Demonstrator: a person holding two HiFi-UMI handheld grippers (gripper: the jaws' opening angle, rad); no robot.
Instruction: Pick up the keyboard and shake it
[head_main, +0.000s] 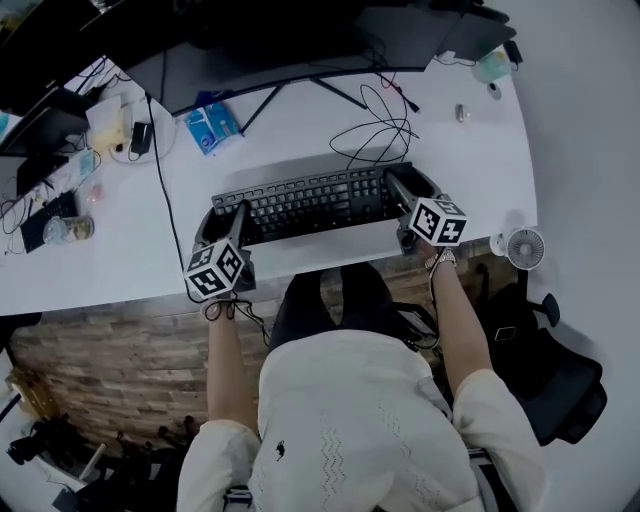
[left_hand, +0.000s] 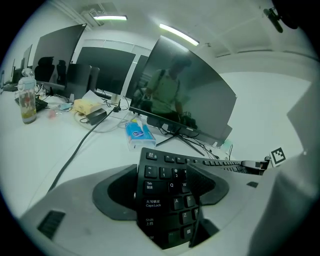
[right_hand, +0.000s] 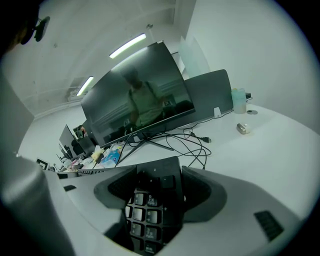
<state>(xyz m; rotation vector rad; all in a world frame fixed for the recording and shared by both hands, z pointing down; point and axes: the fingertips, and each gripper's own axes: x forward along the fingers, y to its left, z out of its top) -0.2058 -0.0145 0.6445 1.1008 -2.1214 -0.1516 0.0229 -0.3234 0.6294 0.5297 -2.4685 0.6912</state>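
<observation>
Clamping keyboard (head_main: 310, 200): left tool (head_main: 232, 220), right tool (head_main: 402, 195)

The keyboard (head_main: 310, 203) is black with white key legends, and the desk (head_main: 480, 160) under it is white. The left gripper (head_main: 228, 222) and right gripper (head_main: 405, 190) are grey with darker inner faces, each carrying black-and-white square markers. A packet (head_main: 212, 127) is blue, the cables (head_main: 378, 128) are black, and the plank floor (head_main: 110, 360) is brown.
</observation>
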